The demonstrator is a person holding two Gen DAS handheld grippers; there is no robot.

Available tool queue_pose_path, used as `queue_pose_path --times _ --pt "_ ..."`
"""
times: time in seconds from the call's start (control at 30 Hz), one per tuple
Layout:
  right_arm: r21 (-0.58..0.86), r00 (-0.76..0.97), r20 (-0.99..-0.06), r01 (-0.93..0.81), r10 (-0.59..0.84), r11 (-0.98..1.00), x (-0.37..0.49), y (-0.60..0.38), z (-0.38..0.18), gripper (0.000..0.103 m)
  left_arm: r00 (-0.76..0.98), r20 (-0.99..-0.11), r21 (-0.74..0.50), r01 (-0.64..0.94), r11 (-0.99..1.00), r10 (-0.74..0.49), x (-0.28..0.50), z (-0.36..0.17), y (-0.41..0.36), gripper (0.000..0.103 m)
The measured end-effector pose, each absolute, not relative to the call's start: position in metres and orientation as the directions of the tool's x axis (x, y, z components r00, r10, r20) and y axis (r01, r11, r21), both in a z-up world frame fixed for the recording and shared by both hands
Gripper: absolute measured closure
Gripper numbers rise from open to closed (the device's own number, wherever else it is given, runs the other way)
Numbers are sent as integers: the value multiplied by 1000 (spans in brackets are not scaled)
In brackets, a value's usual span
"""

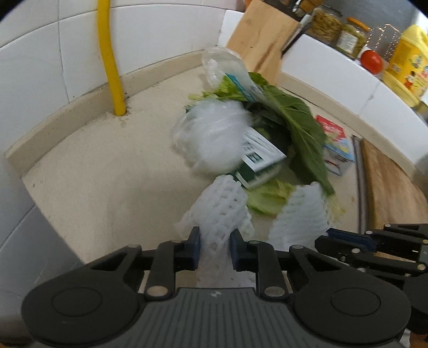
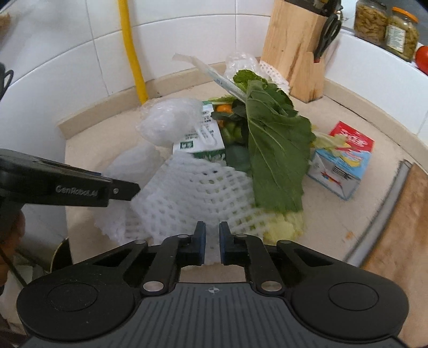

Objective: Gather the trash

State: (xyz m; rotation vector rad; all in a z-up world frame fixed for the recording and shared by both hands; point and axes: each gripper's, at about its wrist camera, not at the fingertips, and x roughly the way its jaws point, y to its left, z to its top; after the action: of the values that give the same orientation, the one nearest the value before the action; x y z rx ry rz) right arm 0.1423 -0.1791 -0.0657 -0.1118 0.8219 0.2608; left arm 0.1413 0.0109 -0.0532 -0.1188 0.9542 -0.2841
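Note:
A trash heap lies on the beige counter (image 1: 88, 174): a big green leaf (image 1: 299, 120), crumpled clear plastic (image 1: 214, 133), a green-and-white carton (image 1: 259, 158) and pale lettuce (image 1: 267, 198). My left gripper (image 1: 215, 241) is shut on a white foam net (image 1: 222, 211) at the heap's near edge. My right gripper (image 2: 212, 241) is shut on a second, wider foam net (image 2: 192, 184), whose far edge lies under the leaf (image 2: 272, 150). The two grippers work side by side: the right gripper (image 1: 325, 237) shows at the right edge, the left gripper (image 2: 131, 188) at the left edge.
A yellow pipe (image 1: 109, 59) rises from the counter at the tiled wall. A wooden knife block (image 2: 294, 45) stands in the back corner. A red-and-blue carton (image 2: 342, 163) lies right of the heap, beside a wooden board (image 2: 401, 227). Jars (image 2: 385, 24) and a tomato (image 1: 371, 61) sit on the ledge.

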Motion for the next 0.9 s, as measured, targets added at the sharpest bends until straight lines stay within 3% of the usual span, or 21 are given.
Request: queue_pose_path --times 0.13,0.2,0.27,0.33,0.37,0.4,0.53,0.9 --pt "-4 658 -732 -266 179 964 112 -179 -55 90 550 -777 -230 206 951 -307 124 -50 16 86" --pt "-25 661 -734 -254 154 967 101 -180 -52 89 552 -782 -209 204 956 -289 119 -52 17 81" --pt "-51 655 -746 -241 124 969 97 -182 -55 85 552 -787 -197 197 960 -275 114 -53 19 65" --pt "-84 651 -755 -216 79 973 95 -184 -59 62 558 -786 -193 188 963 -267 111 -53 22 49" --pt "-97 645 -761 -211 64 973 94 -184 -60 30 571 -778 -188 187 964 -262 108 -52 23 45" --pt "-103 659 -751 -189 48 977 92 -184 -59 9 584 -771 -178 185 966 -254 107 -51 24 43" --pt "-83 714 -696 -188 78 979 86 -184 -53 6 619 -752 -152 173 973 -227 108 -47 25 30" --pt "-99 675 -724 -304 141 947 90 -170 -73 5 586 -781 -141 171 975 -216 112 -59 12 29"
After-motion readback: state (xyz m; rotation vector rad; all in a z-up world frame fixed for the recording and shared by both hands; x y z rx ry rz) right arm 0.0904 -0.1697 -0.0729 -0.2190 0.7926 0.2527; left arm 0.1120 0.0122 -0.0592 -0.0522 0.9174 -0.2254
